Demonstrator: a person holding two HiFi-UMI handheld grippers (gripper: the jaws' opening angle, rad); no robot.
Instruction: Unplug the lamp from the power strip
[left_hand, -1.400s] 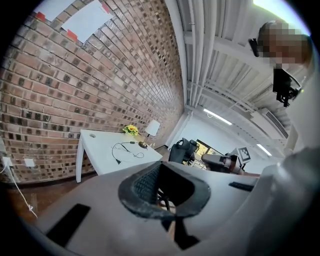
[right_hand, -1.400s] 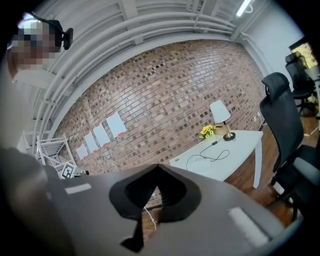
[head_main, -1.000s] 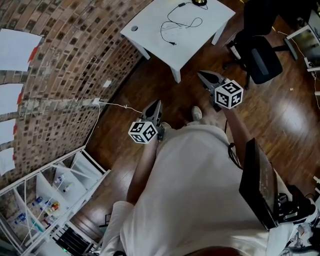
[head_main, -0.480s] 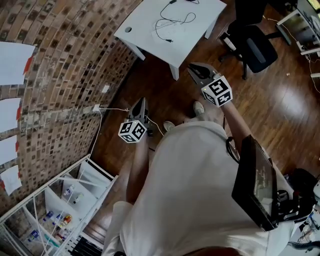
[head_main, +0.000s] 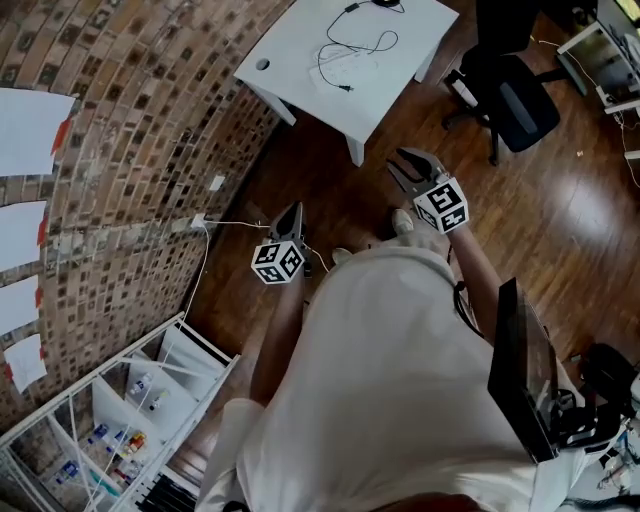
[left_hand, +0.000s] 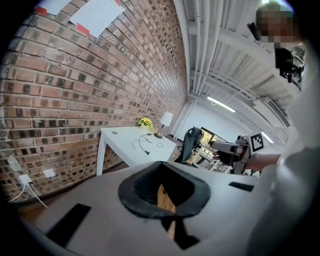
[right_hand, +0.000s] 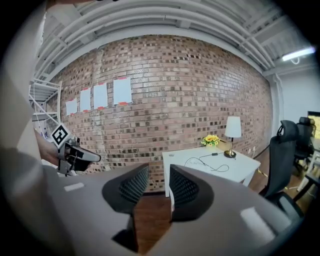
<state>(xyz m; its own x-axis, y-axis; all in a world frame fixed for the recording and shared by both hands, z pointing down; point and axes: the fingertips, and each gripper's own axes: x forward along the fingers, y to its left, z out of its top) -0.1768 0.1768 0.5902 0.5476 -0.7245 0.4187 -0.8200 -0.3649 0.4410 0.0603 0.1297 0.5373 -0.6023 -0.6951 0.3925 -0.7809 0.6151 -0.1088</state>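
Note:
A lamp with a white shade stands at the far end of a white table, and it also shows small as the lamp in the left gripper view. Its black cable lies in loops on the table. No power strip can be made out. My right gripper hangs above the wood floor short of the table. The right gripper has just been opening its jaws, with nothing between them. My left gripper, nearer the brick wall, is shut and empty; the left gripper shows pads meeting.
A white plug sits in the brick wall low down, with a thin white cord trailing across the floor. A black office chair stands right of the table. White wire shelves stand by the wall at lower left. Yellow flowers sit on the table.
The right gripper's jaws have parted from shut to open. Both grippers have shifted a little lower, the left one staying near the wall's foot.

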